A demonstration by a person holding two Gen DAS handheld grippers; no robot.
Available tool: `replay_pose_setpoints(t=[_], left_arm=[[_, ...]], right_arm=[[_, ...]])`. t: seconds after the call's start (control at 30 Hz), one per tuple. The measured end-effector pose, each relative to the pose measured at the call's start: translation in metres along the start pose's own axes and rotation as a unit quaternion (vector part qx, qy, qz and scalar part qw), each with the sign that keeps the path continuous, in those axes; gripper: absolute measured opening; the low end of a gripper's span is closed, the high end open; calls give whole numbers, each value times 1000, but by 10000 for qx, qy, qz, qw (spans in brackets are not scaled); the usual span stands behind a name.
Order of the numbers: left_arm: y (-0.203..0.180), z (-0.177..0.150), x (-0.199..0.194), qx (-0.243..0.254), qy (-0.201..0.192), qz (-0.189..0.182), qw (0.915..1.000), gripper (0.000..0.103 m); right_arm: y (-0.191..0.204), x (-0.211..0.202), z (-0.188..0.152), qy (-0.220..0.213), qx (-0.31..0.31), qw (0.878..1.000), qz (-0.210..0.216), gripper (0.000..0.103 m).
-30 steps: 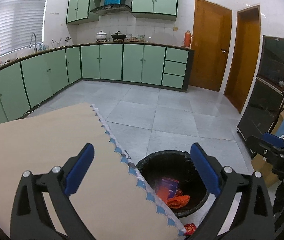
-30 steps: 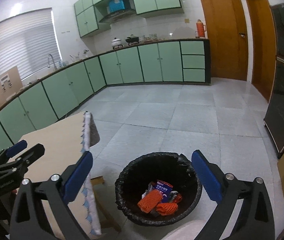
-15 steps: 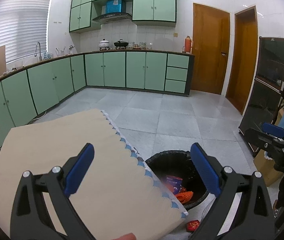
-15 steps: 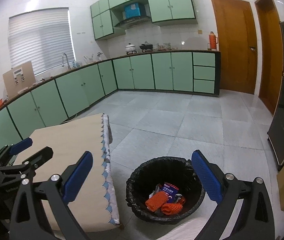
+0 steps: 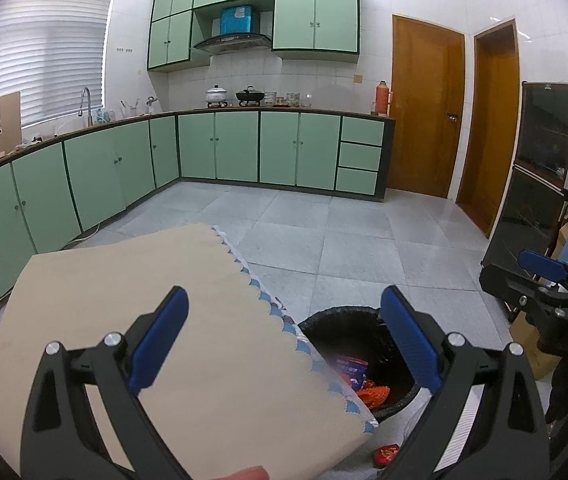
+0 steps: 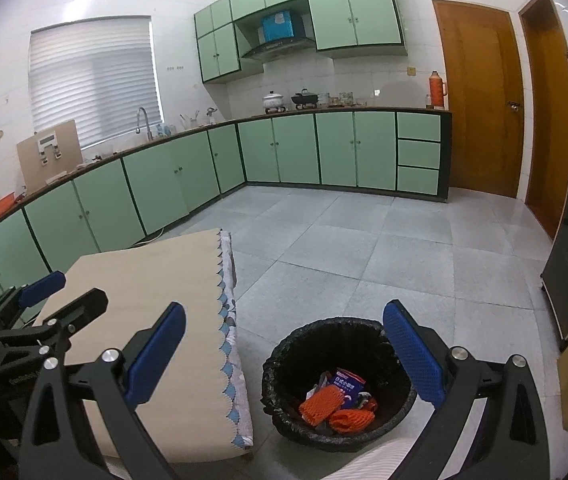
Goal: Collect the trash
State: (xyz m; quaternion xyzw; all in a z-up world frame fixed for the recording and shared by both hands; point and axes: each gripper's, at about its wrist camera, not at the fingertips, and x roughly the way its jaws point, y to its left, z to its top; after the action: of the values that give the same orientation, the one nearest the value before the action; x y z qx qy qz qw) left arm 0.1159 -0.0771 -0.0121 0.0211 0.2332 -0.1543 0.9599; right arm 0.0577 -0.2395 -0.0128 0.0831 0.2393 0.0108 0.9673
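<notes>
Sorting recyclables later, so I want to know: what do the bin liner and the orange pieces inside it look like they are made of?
The bin liner looks like thin black plastic film: glossy, crinkled, folded over the rim. The orange pieces look like foam mesh sleeves, judging by their netted, puffy, matte surface, though that is not certain.

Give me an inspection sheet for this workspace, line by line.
Surface: table under a beige cloth with scalloped blue trim; nothing on the visible part.
Job's things: black-lined trash bin on the floor beside the table holds orange foam nets and a blue carton; a small red packet lies on the floor by the bin.
Clutter: nothing seen on the table.
Grippers: left gripper and right gripper both open, empty.
Cables: nothing seen.
Surroundings: green cabinets, tiled floor, wooden doors.
</notes>
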Motion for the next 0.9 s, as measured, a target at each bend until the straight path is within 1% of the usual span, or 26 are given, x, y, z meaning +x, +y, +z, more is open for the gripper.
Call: replay_pose_setpoints(t=[0.9], left_arm=[[4,-1,-5,5,2,46,10000,94]], right_arm=[[3,4,0,-4,-50,10000,16,97]])
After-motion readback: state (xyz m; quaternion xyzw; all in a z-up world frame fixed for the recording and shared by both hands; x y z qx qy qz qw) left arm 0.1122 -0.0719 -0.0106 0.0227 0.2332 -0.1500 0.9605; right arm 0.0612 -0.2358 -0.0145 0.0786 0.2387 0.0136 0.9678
